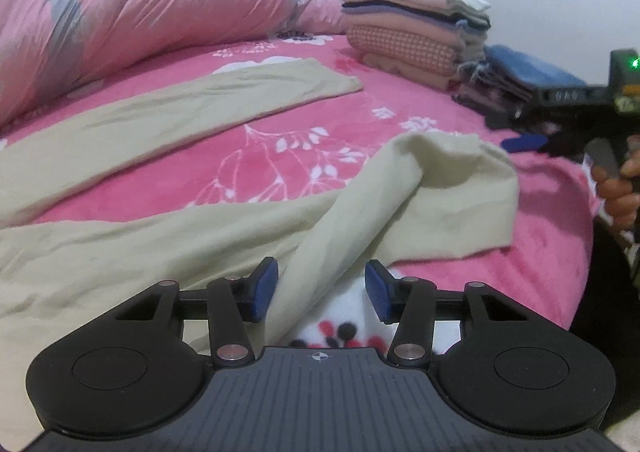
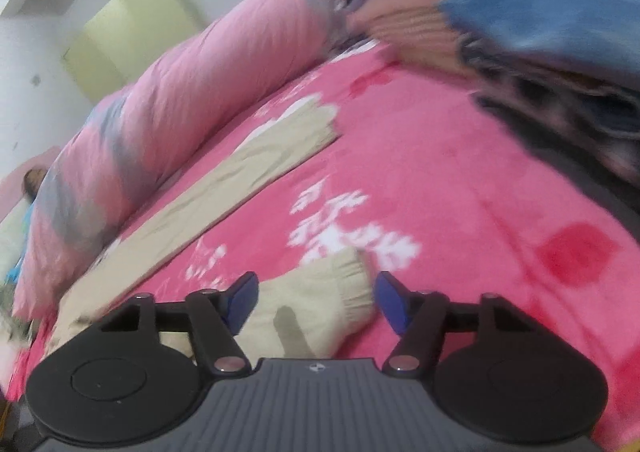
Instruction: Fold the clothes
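Two beige trouser legs lie splayed on the pink floral bedspread [image 1: 400, 99]. The far leg [image 1: 168, 111] is stretched flat towards the pink duvet [image 1: 140, 11]; the near leg [image 1: 420, 187] is rumpled and doubled back on itself at the bed's front edge.

The step in hand looks like the first fold: taking hold of the near leg so it can be laid over the far one.

The left gripper [image 1: 320, 290] points down at a raised ridge of that near leg. Its blue pads [image 1: 265, 288] stand apart with the ridge between them; the cloth seems to brush the left pad, though I cannot say for sure. It is not a clamp yet.

The right gripper [image 2: 314, 302] hangs over the ribbed cuff [image 2: 344, 284] of the same leg. Its jaws are spread wide, with the cuff lying between the pads and gaps on both sides. That view is blurred, so the exact clearance is uncertain.

Next, both tongs need to settle lower and pinch through both layers of cloth, one on the ridge, one at the cuff. Then a lift and a sweep across should bring this leg level onto the far one, cuffs matched. Stacks of folded clothes [image 1: 420, 27] wait beyond.
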Motion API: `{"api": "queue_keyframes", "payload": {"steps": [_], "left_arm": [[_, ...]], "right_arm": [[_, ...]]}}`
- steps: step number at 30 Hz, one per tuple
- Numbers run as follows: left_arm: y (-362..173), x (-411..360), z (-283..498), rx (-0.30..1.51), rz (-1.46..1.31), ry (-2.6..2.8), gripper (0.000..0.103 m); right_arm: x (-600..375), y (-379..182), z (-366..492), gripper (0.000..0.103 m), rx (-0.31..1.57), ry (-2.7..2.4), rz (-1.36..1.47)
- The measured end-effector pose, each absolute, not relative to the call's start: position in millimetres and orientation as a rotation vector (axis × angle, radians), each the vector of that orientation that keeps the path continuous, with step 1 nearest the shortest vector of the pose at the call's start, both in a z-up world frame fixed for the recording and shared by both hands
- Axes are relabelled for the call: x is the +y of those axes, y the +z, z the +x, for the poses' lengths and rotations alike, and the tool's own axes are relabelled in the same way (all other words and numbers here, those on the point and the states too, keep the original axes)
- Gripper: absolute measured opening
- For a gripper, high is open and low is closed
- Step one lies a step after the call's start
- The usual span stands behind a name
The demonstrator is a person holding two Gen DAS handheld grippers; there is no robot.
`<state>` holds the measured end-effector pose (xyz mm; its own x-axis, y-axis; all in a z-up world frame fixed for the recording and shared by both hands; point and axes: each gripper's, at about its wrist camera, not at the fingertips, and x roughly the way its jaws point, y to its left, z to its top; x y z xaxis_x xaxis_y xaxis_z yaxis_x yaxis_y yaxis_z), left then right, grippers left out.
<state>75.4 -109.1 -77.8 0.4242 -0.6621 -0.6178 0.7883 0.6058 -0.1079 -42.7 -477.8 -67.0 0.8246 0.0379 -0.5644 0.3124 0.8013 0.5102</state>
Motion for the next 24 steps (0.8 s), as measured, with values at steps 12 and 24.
{"api": "queue_keyframes", "payload": {"steps": [12, 24], "left_arm": [[-82.6, -107.7, 89.2, 0.723, 0.123, -0.967, 0.037], [-63.8, -98.2, 105.3, 0.658, -0.026, -0.901, 0.003]], "right_arm": [[-494.1, -74.2, -14.5, 0.049, 0.656, -0.142, 0.607], [-465.2, -25.9, 27.4, 0.008, 0.617, -0.052, 0.381]]}}
